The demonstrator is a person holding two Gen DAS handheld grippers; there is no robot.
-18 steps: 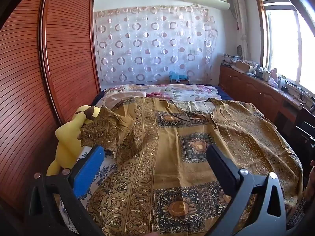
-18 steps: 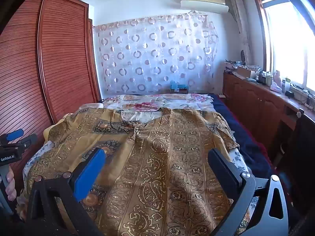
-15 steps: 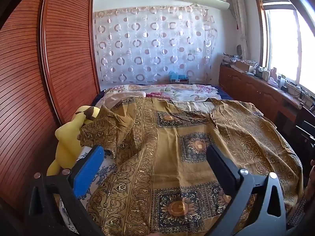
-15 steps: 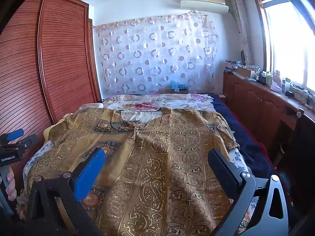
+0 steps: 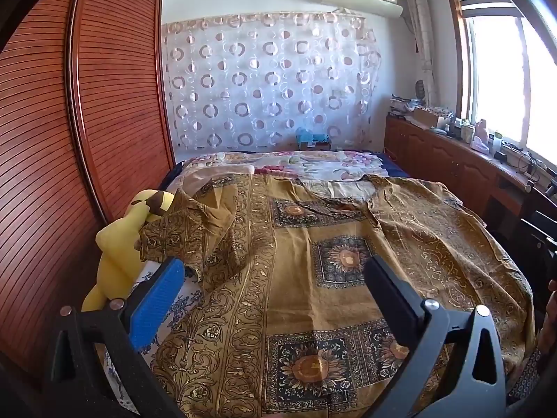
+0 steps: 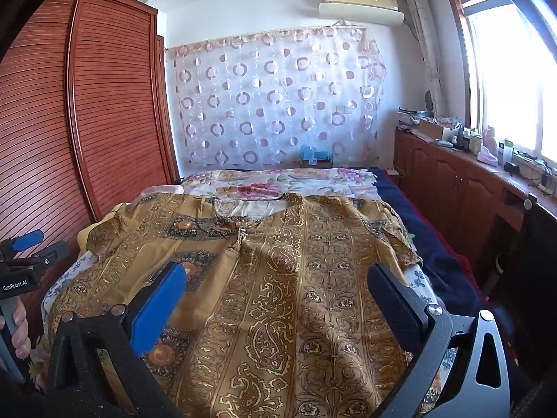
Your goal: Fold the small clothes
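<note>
A brown patterned shirt (image 5: 313,278) lies spread flat on the bed (image 5: 296,163), collar toward the far curtain (image 5: 264,80). Its left sleeve (image 5: 184,230) is bunched up against a yellow plush toy (image 5: 118,254) at the bed's edge beside the wardrobe (image 5: 87,122).

The left tool (image 5: 275,289) hovers above the shirt's lower half with jaws spread wide, nothing between them. The right tool (image 6: 275,292) hovers over the shirt's other side, also released and empty. In the right wrist view, the left tool's handle sits at the far left, gripped by a hand (image 6: 19,327). A long desk (image 6: 487,181) under the window (image 6: 511,69) carries clutter.
</note>
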